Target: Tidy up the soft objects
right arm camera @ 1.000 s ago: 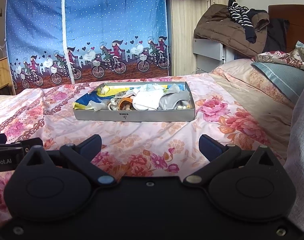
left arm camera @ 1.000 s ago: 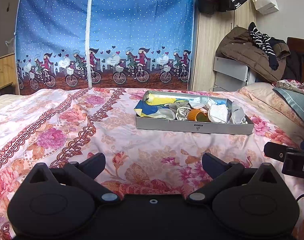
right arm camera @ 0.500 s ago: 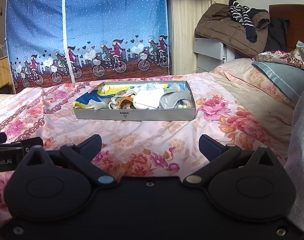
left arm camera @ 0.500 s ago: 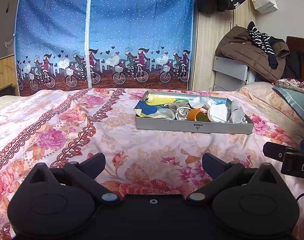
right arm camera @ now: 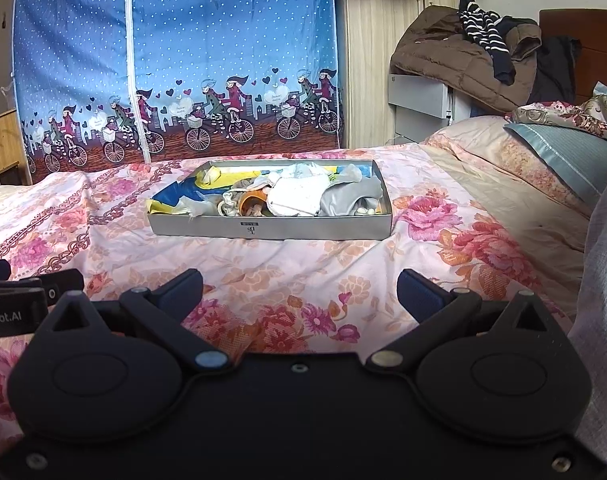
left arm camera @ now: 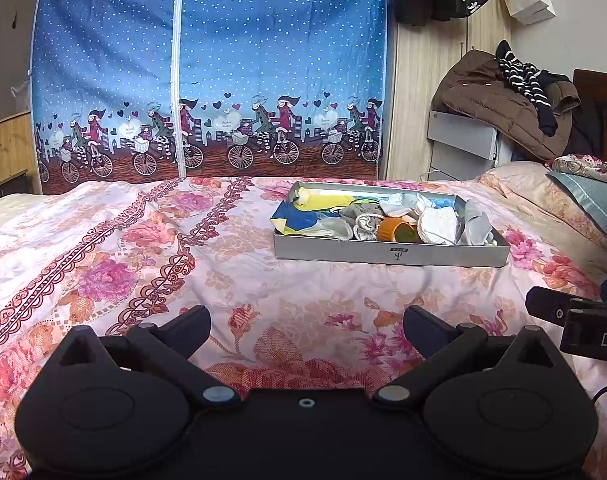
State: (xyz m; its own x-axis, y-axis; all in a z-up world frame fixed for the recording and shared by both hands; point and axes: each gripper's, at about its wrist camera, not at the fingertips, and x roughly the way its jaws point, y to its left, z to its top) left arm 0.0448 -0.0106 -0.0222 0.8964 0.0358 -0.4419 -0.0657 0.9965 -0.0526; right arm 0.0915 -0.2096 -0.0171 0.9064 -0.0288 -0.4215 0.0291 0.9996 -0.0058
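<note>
- Where the left wrist view looks across the bed [left arm camera: 103, 248], the left hand-held gripper [left arm camera: 306, 326] fills the bottom of the frame with its jaws spread wide and nothing between them, floral bedspread showing in the gap.
- Right of centre in that view, a shallow grey box [left arm camera: 389, 255] lies flat on the bedspread, well apart from the fingers; the soft objects [left arm camera: 383, 216] are heaped inside it: a yellow and blue cloth at its left end, grey and white socks and an orange piece in the middle and right.
- At the right edge, part of the right hand-held gripper [left arm camera: 583, 320] pokes in.
- A blue wardrobe cover [left arm camera: 207, 60] printed with cyclists fills the upper left; a brown jacket [left arm camera: 487, 96] is piled at upper right.
- In the right wrist view, the right hand-held gripper [right arm camera: 299, 292] is likewise wide open and empty at the bottom.
- The box [right arm camera: 271, 227] sits at centre frame on the bedspread, its clothes [right arm camera: 299, 196] piled within its walls.
- A blue-grey pillow [right arm camera: 563, 152] lies at the right; the left hand-held gripper [right arm camera: 23, 300] shows at the left edge.
</note>
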